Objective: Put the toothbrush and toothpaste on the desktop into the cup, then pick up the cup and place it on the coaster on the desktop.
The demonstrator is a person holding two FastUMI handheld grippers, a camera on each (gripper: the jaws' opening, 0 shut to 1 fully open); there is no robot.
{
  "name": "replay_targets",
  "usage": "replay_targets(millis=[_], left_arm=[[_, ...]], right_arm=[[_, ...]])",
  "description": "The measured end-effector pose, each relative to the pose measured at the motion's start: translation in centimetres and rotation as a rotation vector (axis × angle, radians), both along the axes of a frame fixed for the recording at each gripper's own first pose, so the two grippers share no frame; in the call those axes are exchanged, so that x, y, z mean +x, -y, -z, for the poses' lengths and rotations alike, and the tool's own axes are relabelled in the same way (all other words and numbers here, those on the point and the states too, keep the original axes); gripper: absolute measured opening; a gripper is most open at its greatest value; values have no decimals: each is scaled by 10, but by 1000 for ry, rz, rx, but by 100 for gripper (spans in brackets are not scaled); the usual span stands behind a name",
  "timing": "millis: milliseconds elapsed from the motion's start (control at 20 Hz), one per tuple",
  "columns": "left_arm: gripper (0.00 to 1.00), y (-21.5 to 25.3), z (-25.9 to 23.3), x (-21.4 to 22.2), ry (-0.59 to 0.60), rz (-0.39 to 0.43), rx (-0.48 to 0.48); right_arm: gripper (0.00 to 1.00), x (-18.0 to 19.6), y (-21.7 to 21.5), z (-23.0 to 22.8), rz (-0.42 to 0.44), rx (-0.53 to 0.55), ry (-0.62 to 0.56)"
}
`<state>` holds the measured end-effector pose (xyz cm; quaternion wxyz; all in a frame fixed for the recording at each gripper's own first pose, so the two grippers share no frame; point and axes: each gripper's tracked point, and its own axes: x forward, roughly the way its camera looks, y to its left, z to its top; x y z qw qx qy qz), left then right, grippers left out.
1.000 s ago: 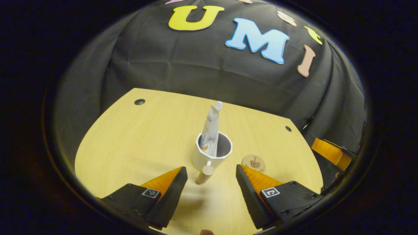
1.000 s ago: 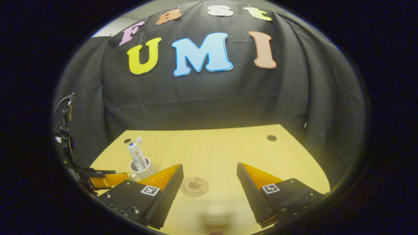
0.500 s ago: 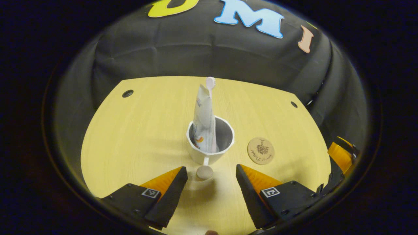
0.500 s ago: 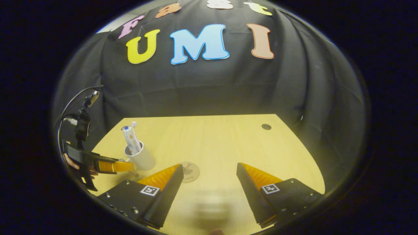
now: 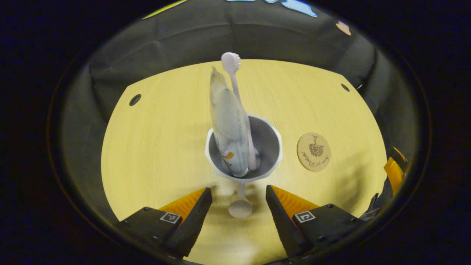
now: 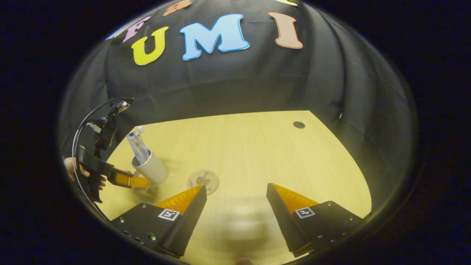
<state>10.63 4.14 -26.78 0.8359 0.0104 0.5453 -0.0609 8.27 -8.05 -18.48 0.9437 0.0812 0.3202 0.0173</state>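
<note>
White cup (image 5: 243, 173) holds toothpaste (image 5: 229, 125), toothbrush (image 5: 235, 88); labels unreadable; both grippers agape, left gripper (image 5: 238, 206) flanking handle

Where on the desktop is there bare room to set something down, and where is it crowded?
Free: the desktop between the coaster and the far grommet hole, plus the stretch left of the cup in the left gripper view. Crowded: around the cup, where the left gripper straddles its handle, coaster close beside.
</note>
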Motion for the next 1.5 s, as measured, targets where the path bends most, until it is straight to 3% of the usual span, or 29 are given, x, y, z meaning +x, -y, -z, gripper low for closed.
replay_targets(millis=[150,300,350,400,450,500,550,600,700,800,850,1000,1050,1100,1250,1300,1350,1400,1500], left_arm=[[100,0,8,11,-9,41,50],[77,2,18,16,-29,41,58],[82,4,20,16,-37,38,50],[68,7,21,17,-44,36,42],[74,9,24,16,-51,38,33],[60,9,25,15,-57,34,34],[64,10,25,14,-60,31,25],[58,10,26,14,-59,24,23],[31,11,29,14,-53,20,21],[37,9,28,14,-57,24,29],[31,11,28,14,-56,18,29],[36,12,29,10,-67,10,20],[42,13,29,12,-55,0,19],[34,14,29,10,-53,2,18],[34,17,23,11,-40,5,18],[39,21,21,11,-31,13,14],[28,25,17,13,-21,21,10],[39,29,15,13,-15,34,16],[39,39,10,13,-3,59,14]], right_arm=[[95,5,1,5,-1,10,-15],[98,9,1,11,-4,19,-32],[98,10,2,12,-2,22,-36],[98,10,4,13,0,23,-40],[98,12,6,15,4,22,-46],[98,12,8,18,6,21,-52],[98,13,10,19,10,19,-58],[98,12,12,20,13,18,-62],[98,12,15,22,21,19,-67],[98,13,15,21,22,21,-69],[98,12,14,21,21,20,-69],[98,11,11,21,15,20,-69],[98,12,10,20,14,21,-68],[98,11,9,20,15,22,-66],[98,10,8,16,18,25,-57],[98,9,8,16,18,25,-56],[98,8,8,15,18,25,-54],[98,7,7,14,17,25,-52],[98,5,7,11,16,25,-48]])
